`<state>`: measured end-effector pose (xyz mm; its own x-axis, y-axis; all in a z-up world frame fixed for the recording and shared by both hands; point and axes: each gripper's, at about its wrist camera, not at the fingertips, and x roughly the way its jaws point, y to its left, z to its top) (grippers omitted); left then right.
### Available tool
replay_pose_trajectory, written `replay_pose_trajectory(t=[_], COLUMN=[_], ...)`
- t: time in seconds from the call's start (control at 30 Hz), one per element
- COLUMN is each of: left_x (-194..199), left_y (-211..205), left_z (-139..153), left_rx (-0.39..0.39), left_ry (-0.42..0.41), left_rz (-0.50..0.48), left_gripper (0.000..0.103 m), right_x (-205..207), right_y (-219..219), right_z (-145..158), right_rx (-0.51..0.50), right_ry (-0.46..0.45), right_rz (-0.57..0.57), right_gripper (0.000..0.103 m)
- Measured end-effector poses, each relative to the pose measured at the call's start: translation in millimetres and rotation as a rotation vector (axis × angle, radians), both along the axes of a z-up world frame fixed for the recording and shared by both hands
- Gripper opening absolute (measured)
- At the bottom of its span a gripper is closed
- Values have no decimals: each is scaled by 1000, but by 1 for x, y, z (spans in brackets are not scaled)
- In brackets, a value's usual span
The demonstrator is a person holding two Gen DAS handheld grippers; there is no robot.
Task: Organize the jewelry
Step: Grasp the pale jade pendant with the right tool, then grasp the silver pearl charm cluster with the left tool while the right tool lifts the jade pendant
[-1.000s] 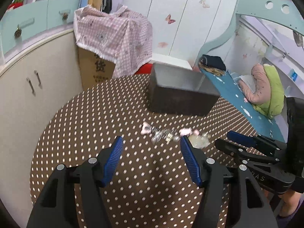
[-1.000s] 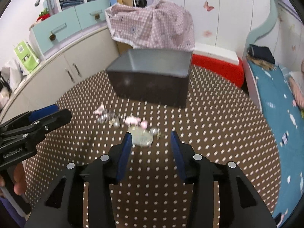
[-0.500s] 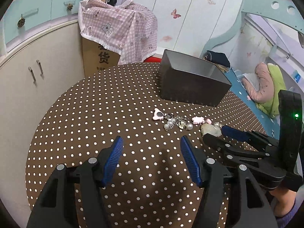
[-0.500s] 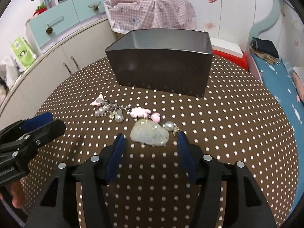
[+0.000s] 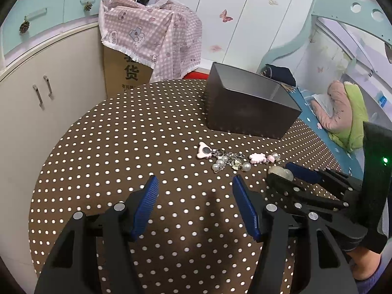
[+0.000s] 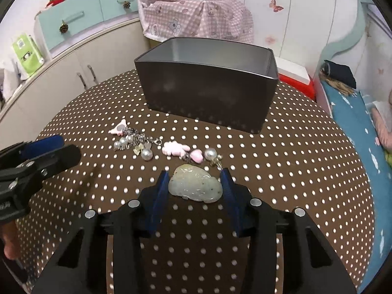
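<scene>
Jewelry lies mid-bench: a jade pendant, and beyond it a charm chain before the dark box. The right gripper has its jaws spread, flanking the pendant, apparently about to pinch it; next comes closing, lifting, clearing the box rim. The left gripper hovers with jaws spread over open bench toward the near edge.

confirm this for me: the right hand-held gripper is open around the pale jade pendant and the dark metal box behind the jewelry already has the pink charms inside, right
Not quite. The right hand-held gripper is open around the pale jade pendant, but the pink charms are not in the dark metal box. They lie on the polka-dot tablecloth in front of it, as the right wrist view shows.
</scene>
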<state>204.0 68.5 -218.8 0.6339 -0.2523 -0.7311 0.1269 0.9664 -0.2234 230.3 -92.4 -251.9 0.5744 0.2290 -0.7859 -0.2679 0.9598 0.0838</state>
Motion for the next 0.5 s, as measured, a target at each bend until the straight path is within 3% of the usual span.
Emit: replay_pose_trajectory(t=[0.5], left_x=[25], left_y=[-27], left_z=[-11], left_rx=[62], left_ry=[16], left_rz=[-20], left_gripper=[60], right_x=[-21], right_y=[-56], right_z=[2], right_rx=[72], right_ry=[2], right_rz=[-38], right_gripper=[43])
